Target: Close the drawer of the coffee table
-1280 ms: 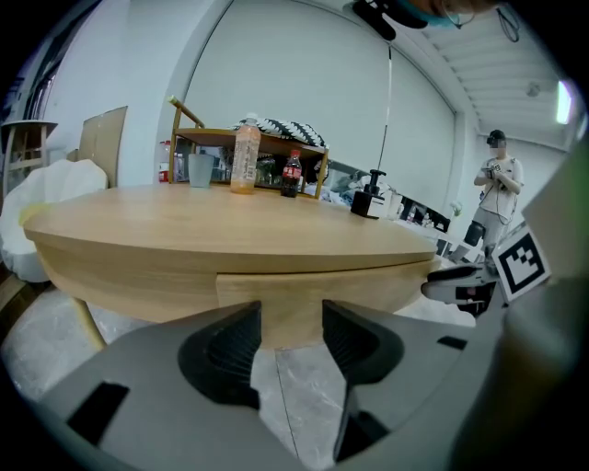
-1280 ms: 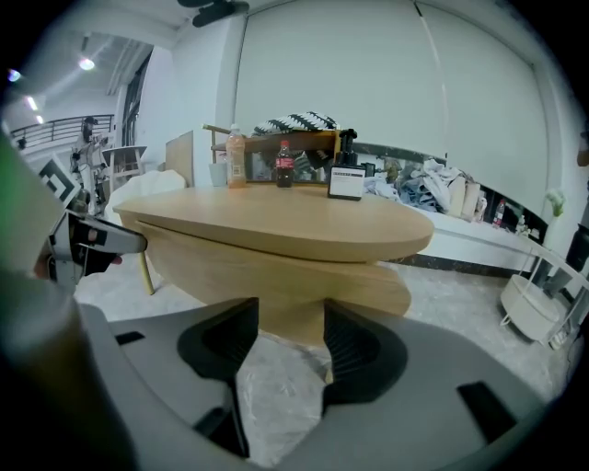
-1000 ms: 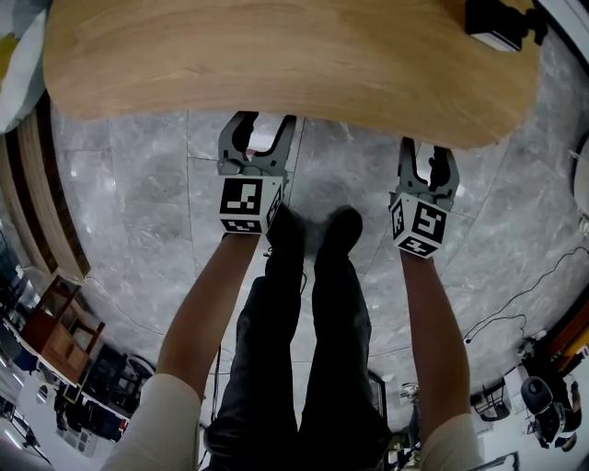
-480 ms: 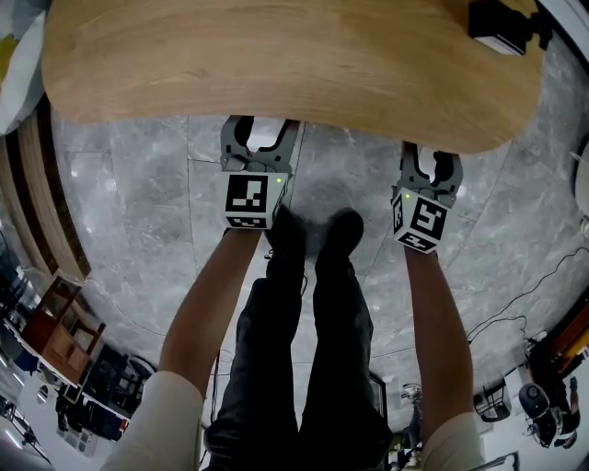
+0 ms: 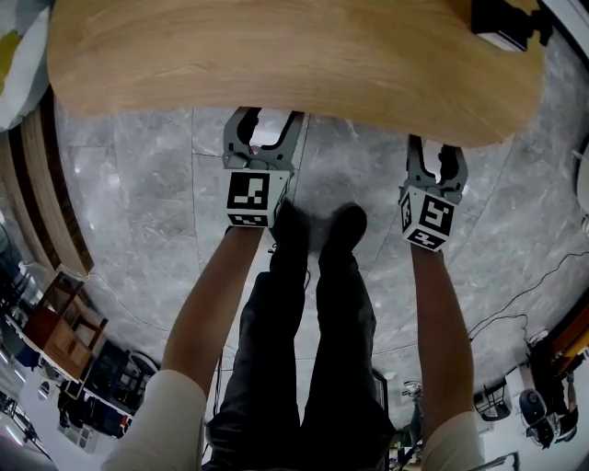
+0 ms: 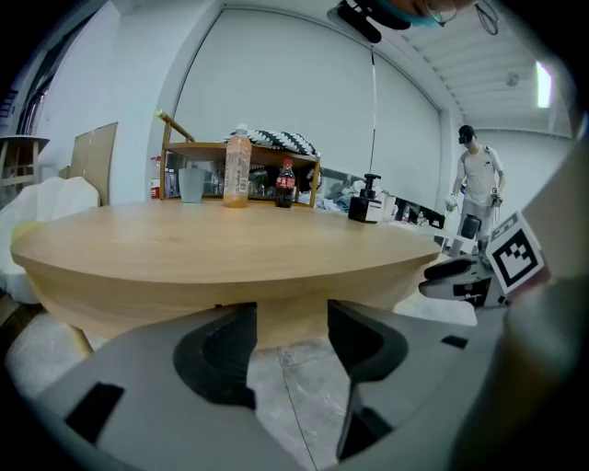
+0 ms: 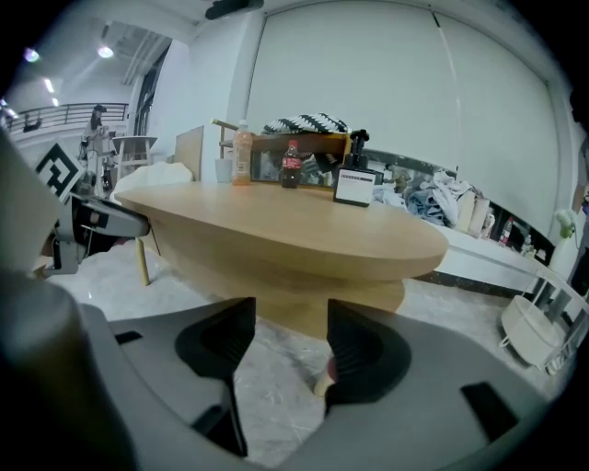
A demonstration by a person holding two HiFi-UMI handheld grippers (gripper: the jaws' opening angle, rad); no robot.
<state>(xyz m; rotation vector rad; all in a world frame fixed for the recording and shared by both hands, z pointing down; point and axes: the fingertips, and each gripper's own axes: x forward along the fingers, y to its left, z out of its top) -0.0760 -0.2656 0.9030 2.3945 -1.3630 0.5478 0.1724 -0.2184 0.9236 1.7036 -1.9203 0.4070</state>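
The oval wooden coffee table (image 5: 294, 64) fills the top of the head view. Its near edge lies just beyond both grippers. My left gripper (image 5: 265, 115) stands open in front of that edge, with nothing between its fingers. In the left gripper view the left gripper (image 6: 293, 317) frames a lower wooden tier (image 6: 293, 327) under the table top (image 6: 230, 239). My right gripper (image 5: 437, 143) is open too, empty, near the table's right end. In the right gripper view the right gripper (image 7: 281, 322) looks at the same lower tier (image 7: 304, 290). No drawer front or handle can be made out.
A black-and-white pump bottle (image 5: 502, 23) stands on the table's far right. An orange drink bottle (image 6: 237, 179), a cola bottle (image 6: 286, 184) and a cup (image 6: 190, 184) stand at the far side. My shoes (image 5: 313, 230) rest on the grey marble floor (image 5: 138, 202). A person (image 6: 479, 184) stands far off.
Both grippers' jaws have spread a little wider. The hands have stayed where they were in front of the table's edge.
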